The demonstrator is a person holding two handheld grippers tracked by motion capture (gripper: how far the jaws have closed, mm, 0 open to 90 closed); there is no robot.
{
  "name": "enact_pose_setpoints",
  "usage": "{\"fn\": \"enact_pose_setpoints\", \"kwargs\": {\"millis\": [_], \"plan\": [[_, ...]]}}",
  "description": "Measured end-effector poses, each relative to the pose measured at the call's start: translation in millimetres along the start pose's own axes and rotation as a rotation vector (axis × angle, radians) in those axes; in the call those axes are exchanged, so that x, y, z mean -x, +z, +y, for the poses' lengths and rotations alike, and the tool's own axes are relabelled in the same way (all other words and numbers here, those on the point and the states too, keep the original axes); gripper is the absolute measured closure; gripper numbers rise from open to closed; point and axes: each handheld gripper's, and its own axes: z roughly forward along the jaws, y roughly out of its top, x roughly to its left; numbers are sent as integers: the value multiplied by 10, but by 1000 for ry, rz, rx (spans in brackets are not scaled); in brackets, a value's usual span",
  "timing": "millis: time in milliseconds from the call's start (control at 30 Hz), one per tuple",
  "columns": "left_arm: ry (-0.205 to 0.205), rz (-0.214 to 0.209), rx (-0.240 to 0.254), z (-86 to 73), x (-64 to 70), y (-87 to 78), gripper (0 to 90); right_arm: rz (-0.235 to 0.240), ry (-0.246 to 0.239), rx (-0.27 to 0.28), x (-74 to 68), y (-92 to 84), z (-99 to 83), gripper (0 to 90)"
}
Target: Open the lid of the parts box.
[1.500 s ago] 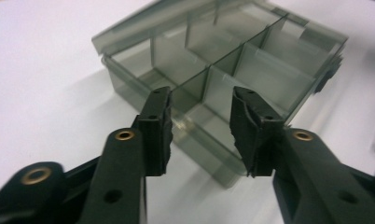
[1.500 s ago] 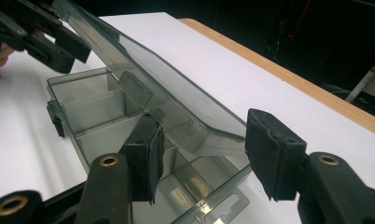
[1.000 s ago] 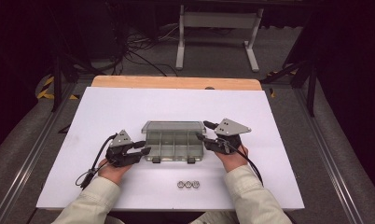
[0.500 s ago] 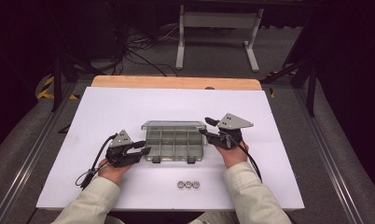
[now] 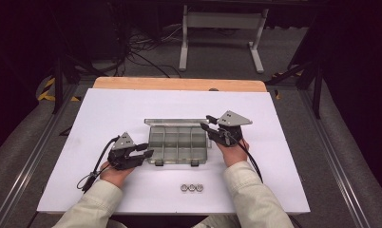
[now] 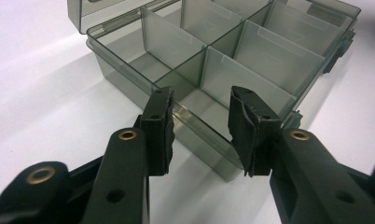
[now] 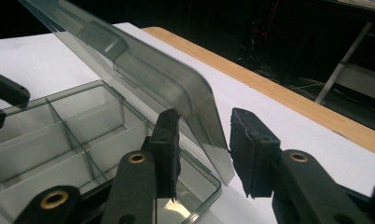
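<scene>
The compartment box (image 5: pixel 178 142) sits mid-table on the white board (image 5: pixel 84 118), its clear lid (image 7: pixel 143 79) raised and tilted up from the far hinge edge. I have the right gripper (image 5: pixel 212 127) at the box's 3 o'clock end; its jaws have just been closing around the lid's side edge, which stands between the pads (image 7: pixel 166 149), though I can't tell that they press it yet — I read it as still a loose bracket. The left gripper (image 5: pixel 147 151) waits at the box's 8 o'clock corner, jaws part open, straddling the near wall without pinching. To lift the lid cleanly I'd finish the pinch low on the lid's edge, swing it back about the hinge — not pull upward — and let the left jaws steady the base. Three small nuts (image 5: pixel 192 188) lie at 6 o'clock, apart from the box.
</scene>
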Motion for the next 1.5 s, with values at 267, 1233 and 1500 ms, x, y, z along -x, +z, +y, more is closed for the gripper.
{"fn": "enact_pose_setpoints", "kwargs": {"millis": [267,1233,1500], "plan": [[1,1,0,0,-2,0,606,-37,23,3,32,83,15,670],[3,0,1,-1,-4,0,605,-59,117,-65,212,403,-135,669],[2,0,1,-1,-5,1,606,-56,145,-101,255,476,-208,663]]}}
